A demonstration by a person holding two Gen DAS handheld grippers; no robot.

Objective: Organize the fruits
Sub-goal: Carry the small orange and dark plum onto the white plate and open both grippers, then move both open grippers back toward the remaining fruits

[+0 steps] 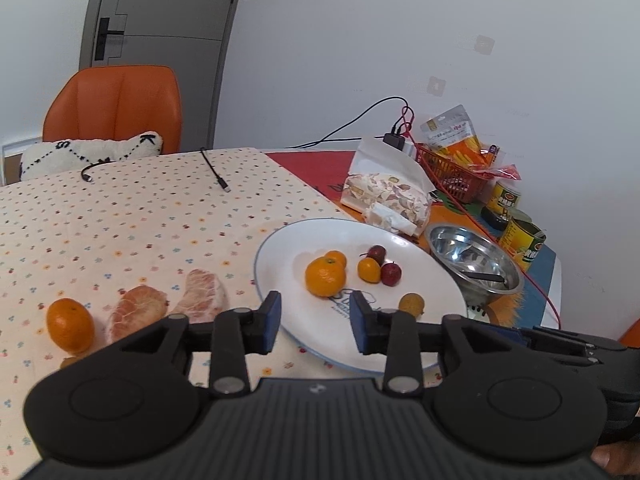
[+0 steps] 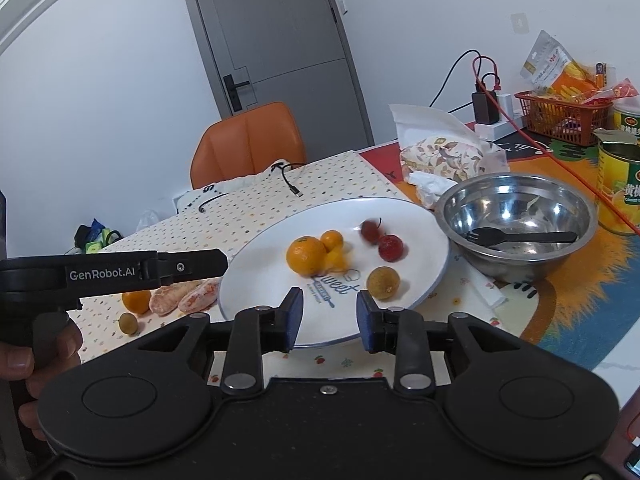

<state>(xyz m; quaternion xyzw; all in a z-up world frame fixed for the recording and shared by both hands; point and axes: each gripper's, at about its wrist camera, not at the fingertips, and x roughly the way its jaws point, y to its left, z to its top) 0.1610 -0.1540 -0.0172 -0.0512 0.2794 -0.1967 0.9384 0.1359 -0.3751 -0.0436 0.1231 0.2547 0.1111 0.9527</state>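
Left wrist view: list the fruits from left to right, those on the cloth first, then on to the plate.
Orange on the cloth → darker peeled segment → paler peeled segment → big orange on the plate → small orange fruit → red berry → brown longan.

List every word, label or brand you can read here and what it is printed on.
"GenRobot.AI": side of the left gripper.
"Sweet": white plate; the small line beneath it is too small to read.
"S", "K", "M": white cushion on the chair.
Yellow cans: large Chinese characters, cut off by the frame edge; small print unreadable.
Snack bags: too blurred to read.
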